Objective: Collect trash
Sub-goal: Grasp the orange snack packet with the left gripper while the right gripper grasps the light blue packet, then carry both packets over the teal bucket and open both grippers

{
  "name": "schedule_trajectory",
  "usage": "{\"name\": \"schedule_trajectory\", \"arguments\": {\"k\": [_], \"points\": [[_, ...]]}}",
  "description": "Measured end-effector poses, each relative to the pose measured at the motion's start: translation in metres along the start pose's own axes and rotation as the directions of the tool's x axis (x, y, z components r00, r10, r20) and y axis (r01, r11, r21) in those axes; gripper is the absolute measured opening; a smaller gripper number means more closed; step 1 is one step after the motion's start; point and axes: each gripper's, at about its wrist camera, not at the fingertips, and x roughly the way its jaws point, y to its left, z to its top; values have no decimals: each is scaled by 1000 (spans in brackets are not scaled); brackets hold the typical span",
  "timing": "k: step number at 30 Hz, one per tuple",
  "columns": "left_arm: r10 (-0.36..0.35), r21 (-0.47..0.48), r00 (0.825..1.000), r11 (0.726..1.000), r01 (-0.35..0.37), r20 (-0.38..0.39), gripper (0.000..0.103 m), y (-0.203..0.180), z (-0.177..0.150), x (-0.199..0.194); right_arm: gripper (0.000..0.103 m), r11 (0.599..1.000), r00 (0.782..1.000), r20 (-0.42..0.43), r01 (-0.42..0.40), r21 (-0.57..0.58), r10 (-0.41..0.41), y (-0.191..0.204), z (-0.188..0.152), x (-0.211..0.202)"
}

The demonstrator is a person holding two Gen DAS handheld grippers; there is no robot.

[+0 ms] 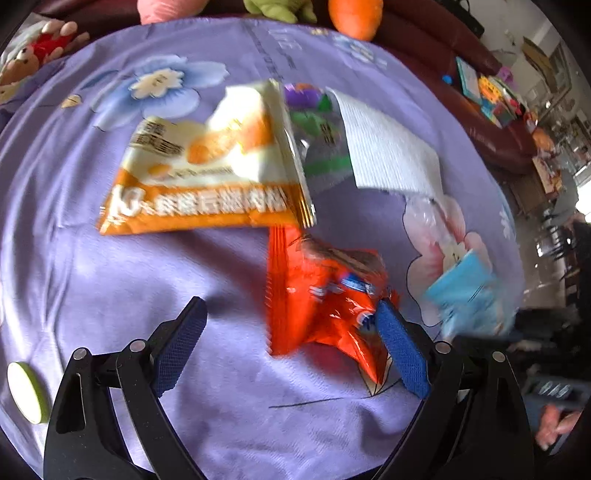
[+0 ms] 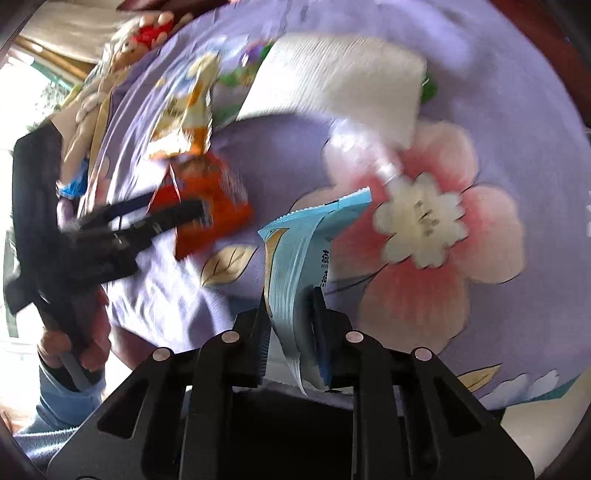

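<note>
Right tongs (image 2: 291,314) clenched on one light-blue wrapper (image 2: 295,258). Left tongs (image 1: 291,339) spread wide over one red wrapper (image 1: 325,295). Mid purple floral cloth (image 1: 110,295): one orange-white bag (image 1: 207,166), one white tissue (image 1: 388,147).

Plush toys (image 1: 280,9), floral purple cloth (image 1: 110,277)

Ahead of your left gripper (image 1: 291,332), bare purple tablecloth (image 1: 147,280) leaves open room on the left. The orange wrapper (image 1: 317,295) blocks the right side, touching its right finger; the yellow snack bag (image 1: 207,166) and white napkin (image 1: 388,147) crowd beyond.
</note>
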Motion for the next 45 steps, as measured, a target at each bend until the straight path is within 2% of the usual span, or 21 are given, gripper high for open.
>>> {"name": "schedule_trajectory", "arguments": {"k": [8,9,10,12,15,23,30,38,45], "points": [[47,40,998,998,-48,28,92,-20,0,9,20,995,995,98,6,102,-16,-44,6,-29],[59,48,997,997,-61,39,87,-23,-1,9,20,994,994,105,4,112,-15,-46,6,-31],[66,54,997,996,-68,47,71,-26,-3,8,20,992,994,112,1,122,-15,-51,6,-33],[64,62,997,996,-68,53,49,-33,-6,8,20,989,992,127,-4,145,-15,-61,5,-38],[67,61,995,996,-72,79,39,-39,-7,2,20,984,989,148,-15,176,-11,-73,6,-43],[3,90,997,996,-10,75,39,-72,2,-13,20,967,978,207,-56,247,4,-114,5,-62],[-35,164,995,986,20,88,39,-122,29,-11,20,944,963,271,-85,320,-5,-157,-1,-85],[-74,268,993,962,48,87,39,-191,65,2,20,916,941,337,-104,388,-36,-210,-4,-116],[-100,354,994,932,76,50,39,-249,96,25,20,882,912,402,-124,454,-79,-265,-9,-149]]}}
